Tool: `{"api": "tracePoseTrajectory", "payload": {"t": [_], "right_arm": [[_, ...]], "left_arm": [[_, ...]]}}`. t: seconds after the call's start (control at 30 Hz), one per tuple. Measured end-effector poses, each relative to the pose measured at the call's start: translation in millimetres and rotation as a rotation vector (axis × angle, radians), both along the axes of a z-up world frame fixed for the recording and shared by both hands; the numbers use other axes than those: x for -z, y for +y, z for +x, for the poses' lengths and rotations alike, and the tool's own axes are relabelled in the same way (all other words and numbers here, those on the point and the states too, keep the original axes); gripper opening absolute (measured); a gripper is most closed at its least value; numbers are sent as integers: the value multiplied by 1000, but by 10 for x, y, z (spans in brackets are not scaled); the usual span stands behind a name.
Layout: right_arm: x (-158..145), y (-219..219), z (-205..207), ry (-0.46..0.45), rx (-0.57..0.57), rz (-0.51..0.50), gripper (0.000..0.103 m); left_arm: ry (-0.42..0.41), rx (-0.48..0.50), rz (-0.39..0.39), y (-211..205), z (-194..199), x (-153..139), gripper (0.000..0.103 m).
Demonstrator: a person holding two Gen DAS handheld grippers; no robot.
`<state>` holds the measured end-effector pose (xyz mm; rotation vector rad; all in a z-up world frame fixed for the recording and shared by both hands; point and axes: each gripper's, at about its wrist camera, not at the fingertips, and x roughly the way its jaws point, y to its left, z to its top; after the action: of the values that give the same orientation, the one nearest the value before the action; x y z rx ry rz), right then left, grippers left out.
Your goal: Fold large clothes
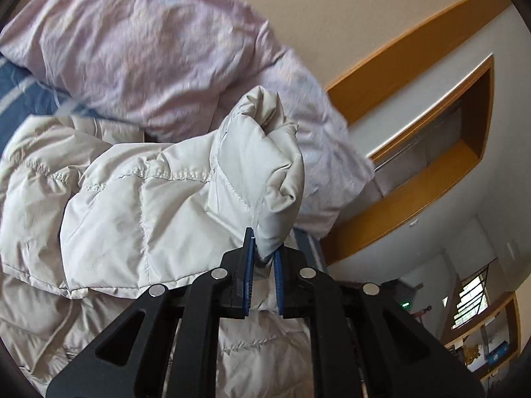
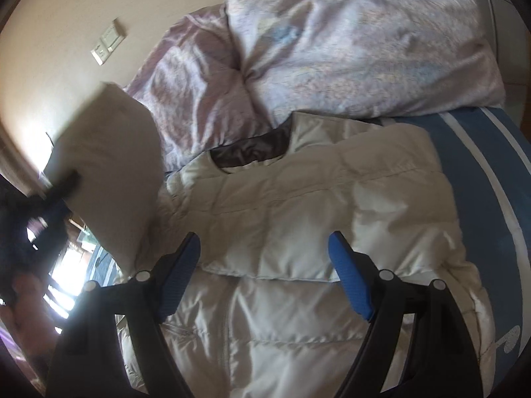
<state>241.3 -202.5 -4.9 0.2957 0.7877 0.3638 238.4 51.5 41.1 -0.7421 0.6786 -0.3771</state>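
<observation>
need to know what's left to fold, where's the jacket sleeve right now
The sleeve is pinched in the left gripper, raised off the bed; in the right wrist view it hangs at far left, beside the jacket and the lilac duvet.

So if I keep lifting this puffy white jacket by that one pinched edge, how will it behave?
Likely floppy: the jacket droops from where the left gripper pinches its edge. Probably light for its bulk, given the puffy quilted panels. The sheen suggests slick fabric, so it may slide on the blue bedsheet.
</observation>
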Motion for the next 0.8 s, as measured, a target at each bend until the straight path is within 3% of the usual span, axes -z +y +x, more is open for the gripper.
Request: {"api": "tracePoseTrajectory", "payload": {"t": [0.1, 0.17, 0.2, 0.3, 0.4, 0.57, 0.73, 0.8], "right_arm": [[51, -74, 72, 24, 11, 21, 79], [81, -105, 109, 41, 13, 37, 79], [97, -117, 125, 49, 14, 43, 79], [127, -129, 142, 68, 6, 67, 79], [163, -107, 187, 105, -16, 103, 70], [326, 24, 319, 189, -44, 129, 59], [534, 281, 408, 261, -92, 121, 53], [574, 394, 423, 265, -103, 88, 30]], "left_arm": [[76, 67, 7, -104, 168, 222, 12], [123, 108, -7, -146, 190, 332, 29], [136, 133, -41, -119, 183, 362, 54], [82, 121, -81, 92, -6, 260, 94], [20, 93, -19, 372, -265, 56, 98], [4, -42, 258, 880, -717, 0, 99], [35, -177, 505, 1314, -1188, 219, 99], [63, -208, 537, 1458, -1291, 332, 99]]}}
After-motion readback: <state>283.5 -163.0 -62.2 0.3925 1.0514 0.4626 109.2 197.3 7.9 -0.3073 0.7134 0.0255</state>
